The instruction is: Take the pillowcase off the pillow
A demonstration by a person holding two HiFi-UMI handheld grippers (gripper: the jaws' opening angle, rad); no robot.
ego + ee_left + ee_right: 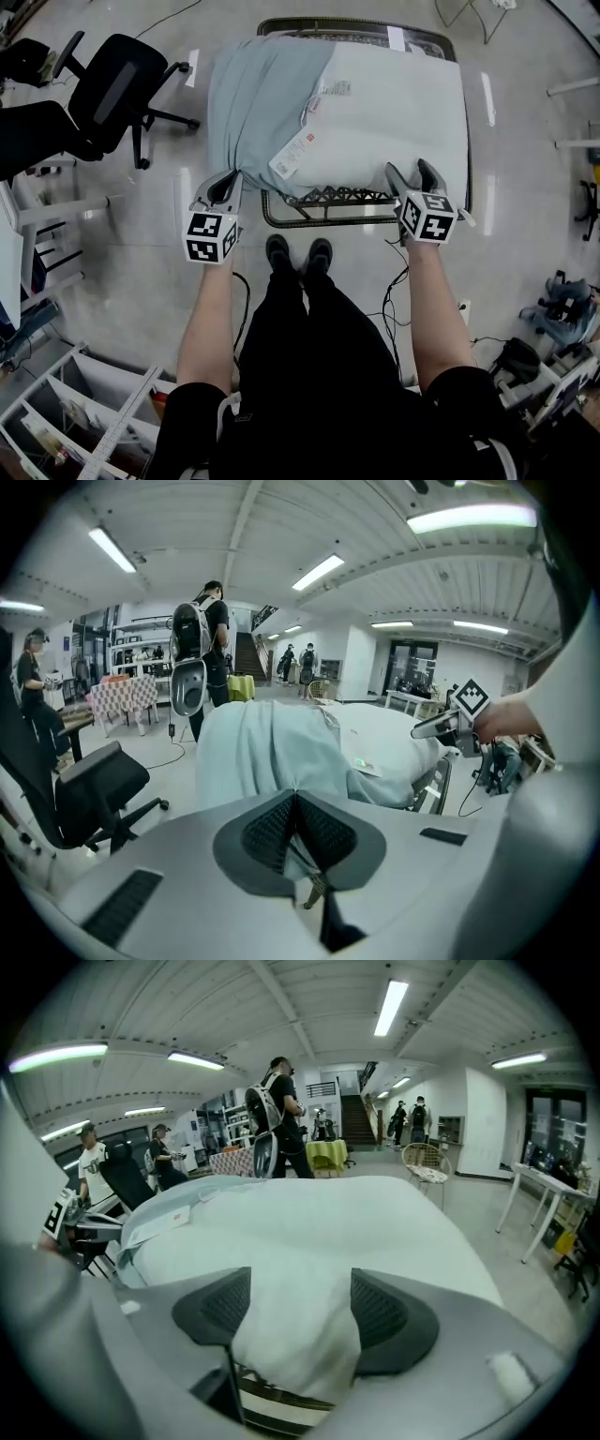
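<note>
I read pillowcase [248, 103] at left gripper [232, 180] as soft creased cloth; pillow [394, 112] at right gripper [410, 174], matt white fabric; floor [141, 281] glossy.

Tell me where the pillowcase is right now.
In the head view the pale blue pillowcase is bunched over the left end of the white pillow, with its near corner pinched in the left tool.

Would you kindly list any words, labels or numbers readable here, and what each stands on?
Nothing is legible.
Paper tag on the pillow: print too small to read.
Printed label farther up the pillow: too blurred to read.
</note>
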